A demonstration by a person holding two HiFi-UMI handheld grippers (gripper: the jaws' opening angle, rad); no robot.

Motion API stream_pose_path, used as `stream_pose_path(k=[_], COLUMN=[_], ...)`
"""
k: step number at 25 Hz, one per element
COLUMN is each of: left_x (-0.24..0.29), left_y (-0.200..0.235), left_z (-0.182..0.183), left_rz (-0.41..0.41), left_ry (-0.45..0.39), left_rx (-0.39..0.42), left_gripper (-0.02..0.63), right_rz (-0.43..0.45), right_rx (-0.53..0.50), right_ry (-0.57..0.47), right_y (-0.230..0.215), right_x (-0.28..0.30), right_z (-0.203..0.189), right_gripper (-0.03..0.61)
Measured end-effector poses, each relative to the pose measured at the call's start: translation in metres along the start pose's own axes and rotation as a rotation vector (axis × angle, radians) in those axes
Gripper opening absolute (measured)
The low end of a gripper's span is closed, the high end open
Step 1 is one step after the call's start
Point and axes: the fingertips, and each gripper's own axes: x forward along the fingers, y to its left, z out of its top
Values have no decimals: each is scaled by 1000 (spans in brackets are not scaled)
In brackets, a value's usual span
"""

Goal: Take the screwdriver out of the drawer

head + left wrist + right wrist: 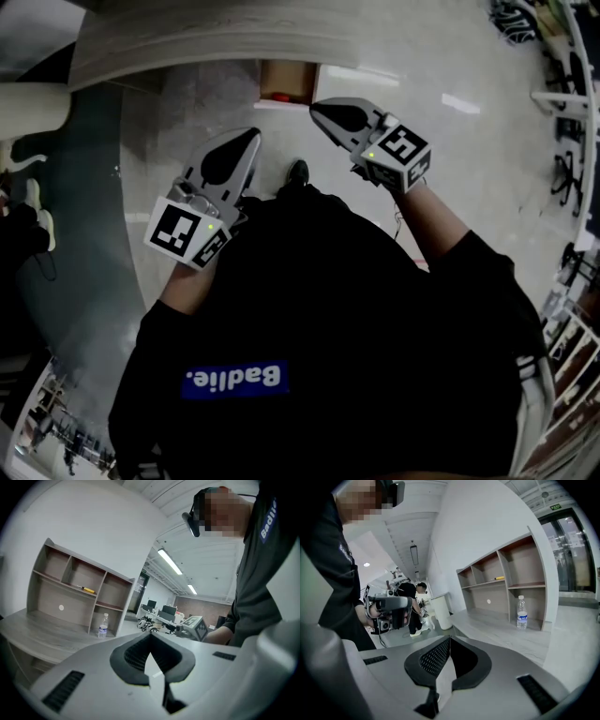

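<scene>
A yellow-handled screwdriver (88,589) lies on the middle shelf of a wooden cubby unit (70,592) on the grey desk. The right gripper view shows the screwdriver (500,577) as a small yellow streak. Below that shelf is a panel with a round white knob (61,607). My left gripper (151,635) is shut and holds nothing, well short of the desk. My right gripper (449,639) is shut and holds nothing as well. In the head view both grippers, left (253,136) and right (317,109), are held in front of my chest, near the desk edge (216,42).
A water bottle (102,626) stands in the lower right cubby. A brown open compartment (284,80) with something red in it shows under the desk edge. A white bin (440,612) and a person (419,603) are beyond the desk. Office desks with monitors (161,611) are far behind.
</scene>
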Motion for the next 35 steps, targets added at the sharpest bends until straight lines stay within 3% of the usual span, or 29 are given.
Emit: stream_pose_path(k=[17, 29, 35], left_x=[-11, -6, 2], left_y=[65, 99, 102], left_z=[-14, -20, -23], left_rz=[-86, -33, -17], left_ry=[48, 47, 57], left_rx=[-40, -67, -72], left_gripper=[2, 2, 2], right_rz=[-122, -135, -119], right_rx=[-29, -49, -112], right_ry=[249, 476, 586], right_y=[-41, -82, -101], right_x=[78, 115, 129], right_z=[-64, -148, -180], right_gripper=[32, 32, 34])
